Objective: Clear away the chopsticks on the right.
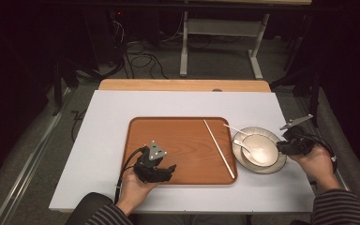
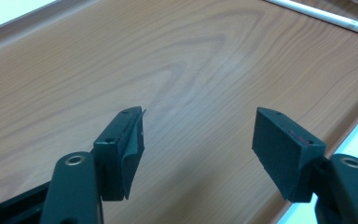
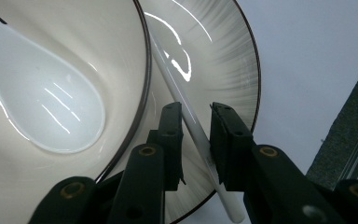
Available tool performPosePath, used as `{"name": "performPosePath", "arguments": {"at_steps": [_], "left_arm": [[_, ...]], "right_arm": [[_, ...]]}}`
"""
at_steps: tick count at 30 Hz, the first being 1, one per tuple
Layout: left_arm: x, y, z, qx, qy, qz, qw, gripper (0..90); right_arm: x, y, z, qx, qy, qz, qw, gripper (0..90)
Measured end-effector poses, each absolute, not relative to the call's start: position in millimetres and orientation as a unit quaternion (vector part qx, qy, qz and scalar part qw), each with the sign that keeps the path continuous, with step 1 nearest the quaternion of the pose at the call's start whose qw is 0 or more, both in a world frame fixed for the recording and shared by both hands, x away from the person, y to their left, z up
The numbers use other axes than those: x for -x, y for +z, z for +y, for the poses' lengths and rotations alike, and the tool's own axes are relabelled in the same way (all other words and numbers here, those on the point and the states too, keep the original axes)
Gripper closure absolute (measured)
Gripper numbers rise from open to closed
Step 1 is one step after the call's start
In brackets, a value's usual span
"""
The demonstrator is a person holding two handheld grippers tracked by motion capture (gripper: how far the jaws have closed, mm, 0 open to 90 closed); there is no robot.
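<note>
The right gripper (image 3: 196,140) is closing its jaws around a thin white chopstick (image 3: 186,112) lying on the dark-rimmed cream plate (image 3: 228,60) (beside the bowl); the left gripper (image 2: 198,140) is hovering agape over the wooden tray (image 2: 177,56).

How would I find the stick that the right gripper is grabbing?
Start at the wooden tray, then go right to the plate holding the bowl. The chopstick lies across that plate, between the right gripper jaws. The other chopstick lies in the tray.

The white chopstick (image 3: 186,109) runs between the jaws — contact unclear — its far end hidden behind the bowl (image 3: 121,56).
</note>
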State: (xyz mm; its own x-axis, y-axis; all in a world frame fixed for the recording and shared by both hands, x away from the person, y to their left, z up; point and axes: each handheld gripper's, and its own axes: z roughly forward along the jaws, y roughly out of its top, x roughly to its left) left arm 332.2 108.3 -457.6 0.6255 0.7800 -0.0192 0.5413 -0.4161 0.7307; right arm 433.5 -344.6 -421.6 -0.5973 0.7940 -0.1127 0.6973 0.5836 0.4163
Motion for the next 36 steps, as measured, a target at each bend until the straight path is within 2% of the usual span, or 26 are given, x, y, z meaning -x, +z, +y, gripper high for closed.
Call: {"name": "performPosePath", "arguments": {"at_steps": [10,25,36], "left_arm": [[-331.6,-457.1,108.6,-0.824,0.17,0.402,0.362,33.9],[-331.5,-457.5,107.9,-0.827,0.166,0.397,0.362,34.0],[-331.2,-457.7,107.5,-0.826,0.164,0.398,0.363,34.1]], "right_arm": [[-435.2,-422.1,-349.7,-0.433,0.162,0.875,0.144,84.6],[-432.8,-418.9,-352.4,-0.445,0.179,0.866,0.142,86.3],[-416.7,-391.9,-347.5,-0.433,0.217,0.859,0.166,86.3]]}}
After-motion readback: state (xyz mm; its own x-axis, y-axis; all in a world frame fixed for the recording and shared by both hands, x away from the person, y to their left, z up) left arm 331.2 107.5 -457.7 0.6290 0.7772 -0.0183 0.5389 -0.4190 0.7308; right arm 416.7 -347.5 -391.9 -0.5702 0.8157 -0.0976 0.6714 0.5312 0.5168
